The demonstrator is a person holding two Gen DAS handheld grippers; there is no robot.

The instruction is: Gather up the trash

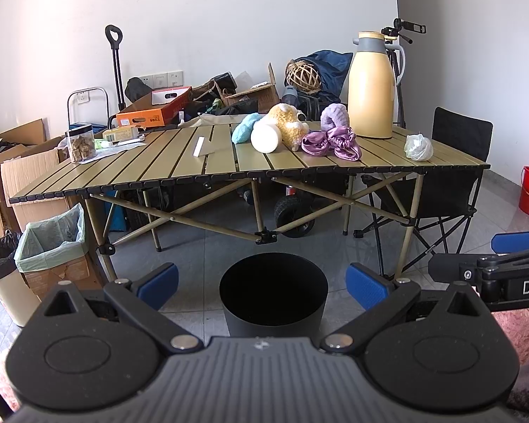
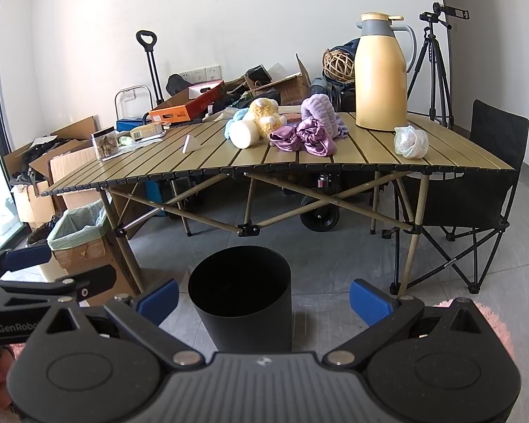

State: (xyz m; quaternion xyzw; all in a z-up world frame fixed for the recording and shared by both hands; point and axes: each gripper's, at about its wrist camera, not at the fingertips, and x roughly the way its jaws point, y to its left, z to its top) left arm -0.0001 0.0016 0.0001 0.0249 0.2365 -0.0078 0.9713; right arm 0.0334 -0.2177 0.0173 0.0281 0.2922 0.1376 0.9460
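**Before the table: both grippers empty, trash not yet taken**

Across the slatted folding table [image 1: 180,162] lie the likely pickings: a crumpled plastic wad [image 2: 410,142] near the right edge beside the yellow thermos jug [image 2: 381,74], and a small white paper scrap [image 1: 198,147] mid-table. On the floor in front stands the black bin [image 2: 241,299], mouth up. The left gripper [image 1: 262,283] and right gripper [image 2: 263,298] both hang spread wide, holding nothing. Best approach, I judge: right gripper takes the wad from above, pinching its bulk, avoiding the jug.
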